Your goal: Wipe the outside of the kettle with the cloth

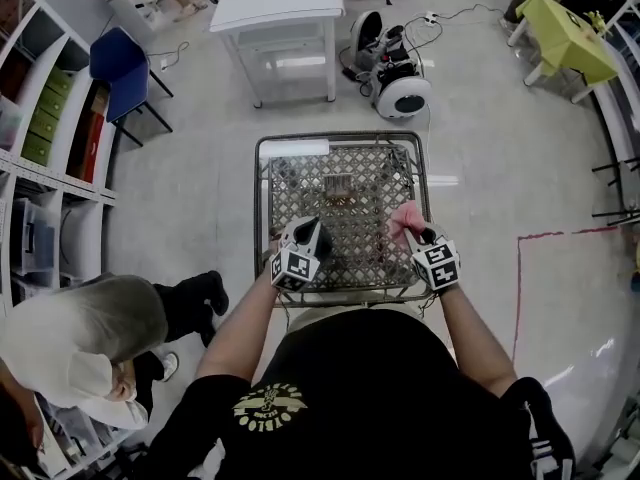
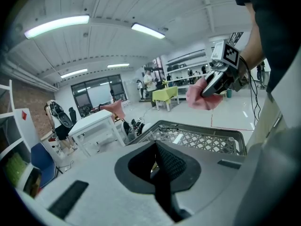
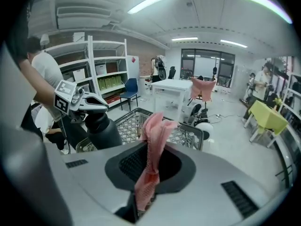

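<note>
My left gripper [image 1: 303,243] hovers over the near left of a wire shopping cart [image 1: 340,140]. In the right gripper view it [image 3: 87,103] sits shut on the top of a dark grey kettle [image 3: 101,128], which hangs upright above the cart's basket. The left gripper view shows its jaws [image 2: 162,161] pressed together; the kettle is hidden below them. My right gripper [image 1: 425,236] is raised at the cart's near right, shut on a pink cloth [image 3: 151,145] that stands up from its jaws. The cloth [image 1: 405,220] is apart from the kettle, to its right.
A person [image 1: 90,333] crouches at the left by white shelving [image 1: 40,118]. Beyond the cart stand a white table [image 1: 285,8], a blue chair [image 1: 120,63], a white wheeled device [image 1: 400,83] and a yellow-green table [image 1: 570,33]. A red tape line [image 1: 520,288] marks the floor.
</note>
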